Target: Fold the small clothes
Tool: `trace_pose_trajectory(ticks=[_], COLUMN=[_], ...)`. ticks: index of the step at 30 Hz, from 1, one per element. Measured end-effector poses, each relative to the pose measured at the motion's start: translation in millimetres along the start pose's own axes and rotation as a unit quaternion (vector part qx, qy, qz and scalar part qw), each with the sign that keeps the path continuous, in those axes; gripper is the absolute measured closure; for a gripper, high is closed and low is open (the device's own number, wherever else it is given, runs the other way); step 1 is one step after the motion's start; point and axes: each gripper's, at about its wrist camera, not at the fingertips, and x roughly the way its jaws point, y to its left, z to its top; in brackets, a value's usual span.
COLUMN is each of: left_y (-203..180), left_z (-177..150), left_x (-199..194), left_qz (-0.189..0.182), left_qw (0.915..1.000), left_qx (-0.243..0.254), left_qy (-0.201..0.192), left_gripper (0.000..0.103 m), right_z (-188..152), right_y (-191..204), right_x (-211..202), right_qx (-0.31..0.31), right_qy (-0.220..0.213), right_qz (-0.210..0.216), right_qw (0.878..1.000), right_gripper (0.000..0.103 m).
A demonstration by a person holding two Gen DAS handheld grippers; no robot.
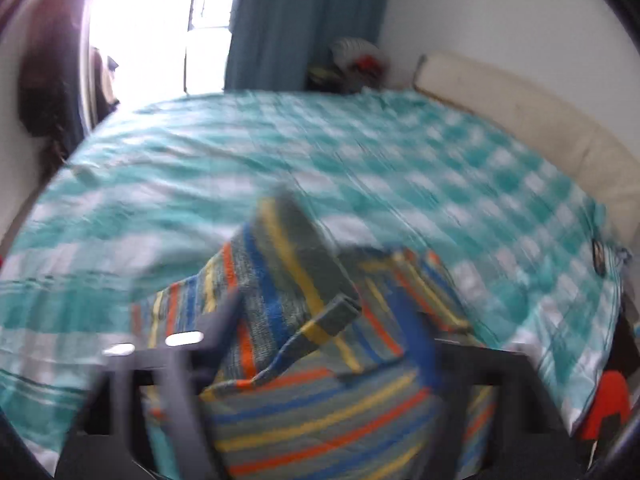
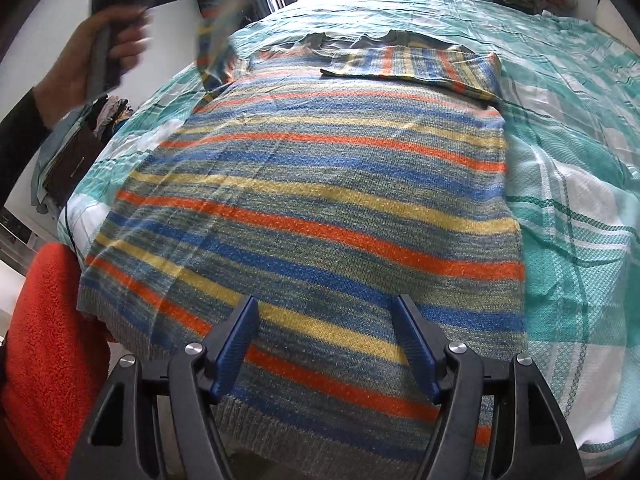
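Striped knit sweater [image 2: 312, 200] lies flat on the teal checked bedspread [image 2: 580, 208], hem right under the right gripper [image 2: 324, 344], long axis running straight away from it, neck at the far end. Right jaws are spread apart over the hem band, nothing pinched. Far right sleeve [image 2: 416, 66] is folded across the chest. Up and left of the right gripper, a hand [image 2: 92, 56] holds the left gripper [image 1: 320, 344]; its view is blurred, jaws wide, sleeve fabric [image 1: 288, 276] draped between the fingers, not clamped. Beyond: blue curtain [image 1: 304, 20].
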Motion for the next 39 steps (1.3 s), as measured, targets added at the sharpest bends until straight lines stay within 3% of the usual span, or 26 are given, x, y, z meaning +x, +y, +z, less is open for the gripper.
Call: trace_pose_trajectory(ticks=[4,6,9,12,15,18,20,23,30,31,33,36,37,39], left_y=[-0.9,30.8,61.7,77.2,85.5,86.3,81.4,82.0,86.2,86.2,86.0,86.6,86.4,84.7], left_z=[-52.3,-77.5,-105.0,-135.5,-169.6,-192.6,-197.7,-198.2,-199.6,-200.3,-200.7,-201.4,-201.7,-201.4], left_x=[15.5,-5.1,-39.9,-52.4,-54.6,-65.3,-69.5,-68.9,-65.9,-65.6,-65.2,-64.8,-64.5,-62.3], left_qz=[-0.041,-0.051,-0.016,0.017,0.043,0.039,0.044,0.045,0.030,0.030,0.030,0.029,0.030,0.033], left_qw=[0.9942,0.9879,0.9795,0.9759,0.9688,0.9685,0.9711,0.9726,0.9722,0.9725,0.9728,0.9727,0.9728,0.9737], left_qx=[-0.060,-0.126,-0.194,-0.208,-0.233,-0.242,-0.232,-0.226,-0.231,-0.229,-0.228,-0.229,-0.229,-0.224], left_qy=[0.079,0.075,0.053,0.063,0.072,0.042,0.031,0.032,0.026,0.026,0.026,0.023,0.023,0.026], left_gripper=[0.015,0.015,0.012,0.012,0.012,0.012,0.012,0.010,0.009,0.008,0.008,0.008,0.008,0.007], right_z=[4.4,10.6,36.6,92.8,152.9,195.2,217.8,246.4,257.9,260.7,271.8,282.8,284.4,286.2], right_y=[-9.0,-16.2,-11.0,8.8,8.3,-33.4,-60.9,-83.9,-94.0,-91.2,-79.5,-60.9,-55.9,-53.3], right_x=[-17.4,-29.8,-37.6,-38.0,-21.8,25.9,59.6,102.3,160.3,163.4,159.4,122.4,119.0,136.1], right_qx=[0.022,0.045,0.069,0.064,0.095,0.208,0.250,0.248,0.275,0.271,0.230,0.149,0.131,0.115], right_qy=[-0.011,-0.011,0.002,-0.006,-0.034,-0.050,-0.052,-0.036,0.018,0.020,0.018,-0.073,-0.085,-0.055], right_qz=[0.008,0.029,0.087,0.165,0.204,0.175,0.148,0.088,0.112,0.117,0.098,0.046,0.018,-0.019], right_qw=[1.000,0.998,0.994,0.984,0.974,0.961,0.955,0.964,0.955,0.955,0.968,0.985,0.988,0.992], right_gripper=[0.034,0.034,0.034,0.034,0.034,0.035,0.040,0.047,0.077,0.088,0.098,0.098,0.098,0.093])
